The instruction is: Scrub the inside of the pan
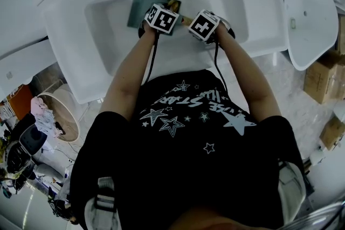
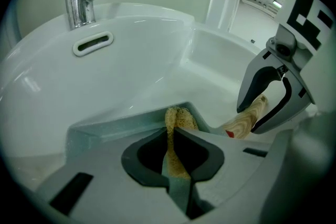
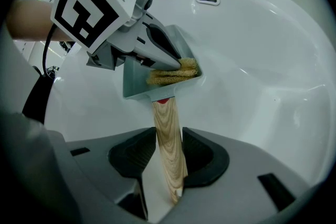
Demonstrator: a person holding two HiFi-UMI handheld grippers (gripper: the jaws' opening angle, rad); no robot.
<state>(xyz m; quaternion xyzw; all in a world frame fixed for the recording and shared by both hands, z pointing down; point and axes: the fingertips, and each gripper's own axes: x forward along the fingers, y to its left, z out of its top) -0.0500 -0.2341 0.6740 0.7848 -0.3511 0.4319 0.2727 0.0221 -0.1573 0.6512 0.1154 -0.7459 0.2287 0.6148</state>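
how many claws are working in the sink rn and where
2. The left claw is shut on a yellow sponge inside the square pan. The right claw grips the pan's wooden handle. No others are in view.

Square grey-green pan (image 3: 134, 84) is sitting tilted in the white sink (image 3: 262, 60), its wooden handle (image 3: 169, 139) being clamped by the right gripper (image 3: 169, 165). Yellow fibrous scrub pad (image 3: 176, 73), pinched in the left gripper (image 2: 176, 144), is pressing on the pan's inside near the handle end.
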